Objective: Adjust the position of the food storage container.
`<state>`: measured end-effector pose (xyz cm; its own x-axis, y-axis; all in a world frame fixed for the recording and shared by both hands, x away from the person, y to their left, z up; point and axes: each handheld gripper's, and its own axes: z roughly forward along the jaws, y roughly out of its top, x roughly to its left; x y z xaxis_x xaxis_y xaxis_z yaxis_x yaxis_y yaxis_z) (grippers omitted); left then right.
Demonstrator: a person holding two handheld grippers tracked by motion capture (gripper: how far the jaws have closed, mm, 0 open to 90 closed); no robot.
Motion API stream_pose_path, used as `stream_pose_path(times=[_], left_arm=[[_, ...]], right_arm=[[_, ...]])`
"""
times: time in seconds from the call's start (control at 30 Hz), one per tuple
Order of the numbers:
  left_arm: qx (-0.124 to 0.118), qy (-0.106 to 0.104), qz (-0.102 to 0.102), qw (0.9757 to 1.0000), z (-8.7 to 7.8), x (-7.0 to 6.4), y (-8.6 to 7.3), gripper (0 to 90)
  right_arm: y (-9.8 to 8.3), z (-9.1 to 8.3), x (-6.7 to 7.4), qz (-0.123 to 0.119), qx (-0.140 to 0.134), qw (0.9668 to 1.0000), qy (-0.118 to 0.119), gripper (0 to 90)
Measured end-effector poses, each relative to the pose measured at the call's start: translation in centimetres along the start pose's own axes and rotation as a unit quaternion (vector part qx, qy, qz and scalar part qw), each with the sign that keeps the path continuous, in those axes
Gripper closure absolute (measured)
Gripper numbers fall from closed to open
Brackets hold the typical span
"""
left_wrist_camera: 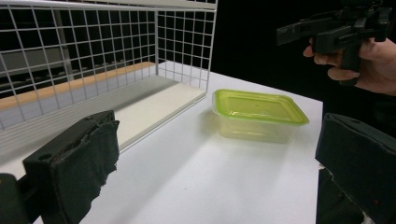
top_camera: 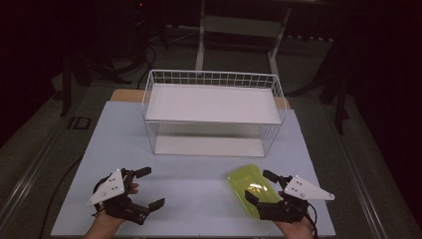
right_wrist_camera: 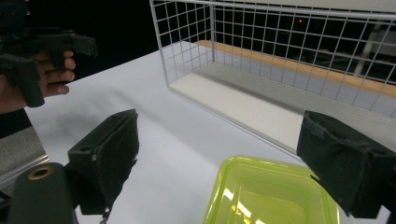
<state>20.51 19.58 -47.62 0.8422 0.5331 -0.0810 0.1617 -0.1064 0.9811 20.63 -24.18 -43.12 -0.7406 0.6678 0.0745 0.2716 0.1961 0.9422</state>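
yellow-green container (top_camera: 249,188) – sits right in front of right gripper (top_camera: 264,186), jaws wide apart, not gripping | left gripper (top_camera: 149,187) – jaws apart too, well off

You work at a flat, pale grey-white rectangular table (top_camera: 199,184). On its far half stands a white wire-mesh basket rack (top_camera: 214,79) with a white board shelf across its top and a white board floor below, its open side facing you. A strip of light wooden board (top_camera: 124,94) shows behind it at the far edge. Near you on the right lies a translucent yellow-green plastic lidded container (top_camera: 249,186), resting directly on the tabletop, well apart from the rack.
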Motion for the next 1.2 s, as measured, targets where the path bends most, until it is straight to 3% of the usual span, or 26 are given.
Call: stream_pose_path(times=[0.2, 0.23, 0.37, 0.4, 0.47, 0.5, 0.53, 0.67, 0.8, 1.17, 1.2], left_arm=[[0.003, -0.006, 0.004, 1.0, 0.2, -0.2, 0.0, 0.1], [0.001, -0.008, 0.005, 1.0, 0.2, -0.3, 0.1, 0.1], [0.0, -0.011, 0.006, 0.9999, 0.3, -0.5, 0.2, 0.1], [0.0, -0.011, 0.006, 0.9999, 0.3, -0.5, 0.2, 0.1], [0.0, -0.013, 0.007, 0.9999, 0.3, -0.4, 0.2, 0.1], [0.0, -0.013, 0.007, 0.9999, 0.3, -0.4, 0.2, 0.1], [-0.001, -0.014, 0.006, 0.9999, 0.4, -0.4, 0.2, 0.1], [0.002, -0.017, 0.006, 0.9998, 0.6, -0.4, 0.1, 0.1], [0.005, -0.02, 0.007, 0.9998, 0.7, -0.5, 0.1, 0.1], [0.003, -0.022, 0.006, 0.9997, 0.9, -0.5, 0.1, 0.1], [0.006, -0.021, 0.007, 0.9997, 0.9, -0.5, 0.1, 0.1]], right_arm=[[-0.1, 0.2, 0.4, -0.006, 0.013, 0.9999, 0.008, 15.1], [-0.4, 0.4, 0.7, -0.005, 0.025, 0.9996, 0.014, 23.9], [-0.8, 0.5, 1.4, -0.001, 0.044, 0.999, 0.01, 42.2], [-0.8, 0.5, 1.4, -0.001, 0.044, 0.999, 0.01, 42.2], [-1.1, 0.7, 1.8, 0.002, 0.059, 0.9981, 0.016, 55.2], [-1.1, 0.7, 1.8, 0.002, 0.059, 0.9981, 0.016, 55.2], [-1.9, 1.0, 2.2, 0.001, 0.086, 0.9961, 0.02, 69.9], [-3.5, 1.2, 2.5, 0.016, 0.129, 0.9909, 0.036, 89.7], [-4.9, 1.6, 2.9, 0.022, 0.169, 0.984, 0.051, 90.0], [-5.5, 1.8, 1.1, 0.023, 0.204, 0.9782, 0.032, 90.0], [-5.4, 1.7, 1.0, 0.014, 0.209, 0.9773, 0.028, 90.0]])
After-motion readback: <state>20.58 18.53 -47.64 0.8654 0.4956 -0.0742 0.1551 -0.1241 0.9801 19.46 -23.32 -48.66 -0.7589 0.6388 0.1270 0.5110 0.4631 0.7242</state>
